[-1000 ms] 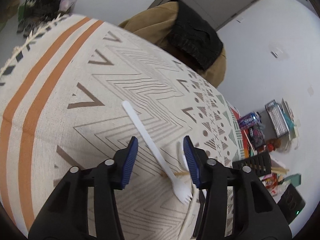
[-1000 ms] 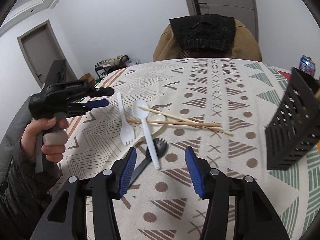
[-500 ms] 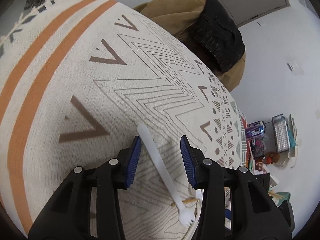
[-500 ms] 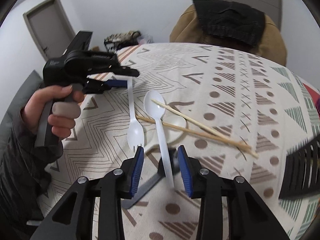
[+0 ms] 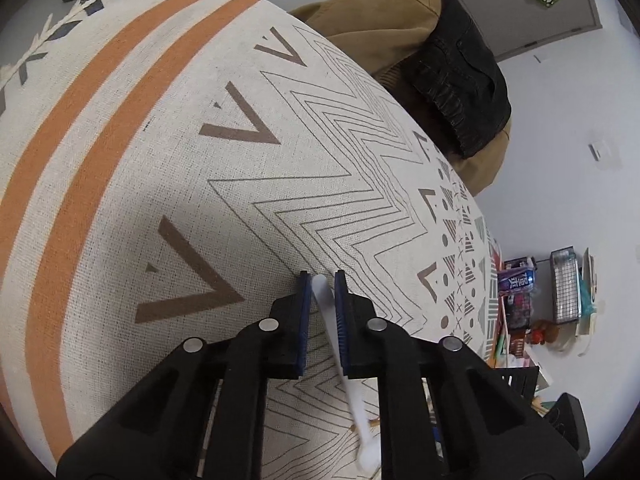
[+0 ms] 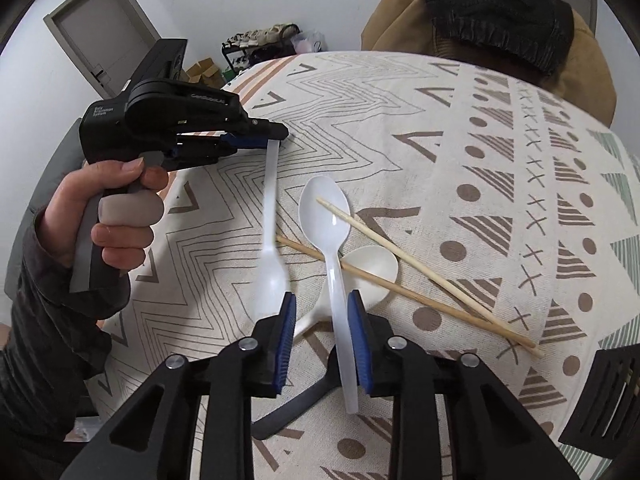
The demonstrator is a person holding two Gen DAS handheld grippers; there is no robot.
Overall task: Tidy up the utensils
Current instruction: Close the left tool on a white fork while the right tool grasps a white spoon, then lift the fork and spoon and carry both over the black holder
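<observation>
My left gripper point(image 5: 320, 276) is shut on the handle end of a white plastic fork point(image 5: 334, 328). In the right wrist view the left gripper point(image 6: 276, 136) holds that fork point(image 6: 269, 216) lifted and hanging down over the cloth. My right gripper point(image 6: 322, 300) has its jaws close around the handle of a white plastic spoon point(image 6: 334, 264), which lies across two wooden chopsticks point(image 6: 404, 252). A second white spoon point(image 6: 372, 268) and a black utensil point(image 6: 296, 404) lie under them.
A patterned tablecloth point(image 6: 460, 128) covers the table. A black slotted utensil holder point(image 6: 604, 400) stands at the right edge. A brown chair with a dark garment point(image 6: 496, 12) is behind the table. Shelves with clutter point(image 5: 552, 296) stand beyond the table.
My left gripper closed on the fork handle and lifted it. My right gripper moved forward over the white spoon and narrowed its jaws around the handle.
</observation>
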